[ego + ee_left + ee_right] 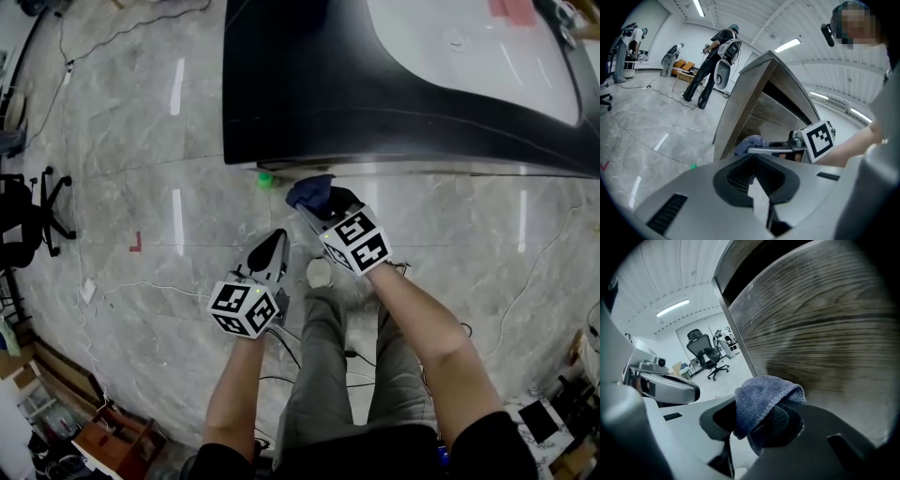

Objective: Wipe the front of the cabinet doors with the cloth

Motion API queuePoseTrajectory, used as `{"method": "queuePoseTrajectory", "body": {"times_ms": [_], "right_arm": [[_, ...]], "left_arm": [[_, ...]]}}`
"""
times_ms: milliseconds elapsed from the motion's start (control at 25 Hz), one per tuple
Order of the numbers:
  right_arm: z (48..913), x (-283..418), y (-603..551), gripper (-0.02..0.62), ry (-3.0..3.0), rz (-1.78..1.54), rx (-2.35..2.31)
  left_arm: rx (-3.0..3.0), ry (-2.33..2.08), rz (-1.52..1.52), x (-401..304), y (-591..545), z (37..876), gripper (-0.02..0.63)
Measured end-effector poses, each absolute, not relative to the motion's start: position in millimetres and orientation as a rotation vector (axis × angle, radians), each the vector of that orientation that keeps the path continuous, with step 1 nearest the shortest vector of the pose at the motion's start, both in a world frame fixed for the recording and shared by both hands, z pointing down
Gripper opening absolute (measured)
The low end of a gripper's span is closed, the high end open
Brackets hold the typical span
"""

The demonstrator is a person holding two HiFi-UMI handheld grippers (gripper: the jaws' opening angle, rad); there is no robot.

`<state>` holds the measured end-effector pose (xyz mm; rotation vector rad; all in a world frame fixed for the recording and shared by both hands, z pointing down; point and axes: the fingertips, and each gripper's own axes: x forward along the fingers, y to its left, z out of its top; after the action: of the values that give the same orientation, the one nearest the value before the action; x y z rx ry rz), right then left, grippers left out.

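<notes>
Right gripper (323, 200) clamped tight on one blue cloth (764, 394), folded over the jaw tips. Straight ahead of it, very near, the wooden cabinet door (820, 329); touching or not, impossible to tell. Left gripper (269, 249) farther back from the door, jaws closed together, holding nothing. Counted: one cloth, two grippers, one door face.

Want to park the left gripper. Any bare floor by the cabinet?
Free: floor between the cabinet and the office chair; also right of the legs, below the cabinet front. Crowded: the cloth in the right gripper at the door, clutter at both bottom corners.
</notes>
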<state>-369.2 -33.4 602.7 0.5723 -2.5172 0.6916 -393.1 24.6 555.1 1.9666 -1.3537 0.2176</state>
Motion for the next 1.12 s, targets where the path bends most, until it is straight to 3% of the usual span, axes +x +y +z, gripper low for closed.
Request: {"method": "queuePoseTrajectory", "body": {"times_ms": [400,1120], "right_arm": [[615.5,-327.9,-52.7,0.126,-2.464,0.658,0.636],[620.3,-170.2,-85.0,0.126,-2.417,0.758,0.881]], "left_arm": [[1.983,-1.326,0.239,-376.2,10.4,559.4,0.009],[2.076,-1.16,0.286,-240.6,-22.3,561.0,0.009]]}}
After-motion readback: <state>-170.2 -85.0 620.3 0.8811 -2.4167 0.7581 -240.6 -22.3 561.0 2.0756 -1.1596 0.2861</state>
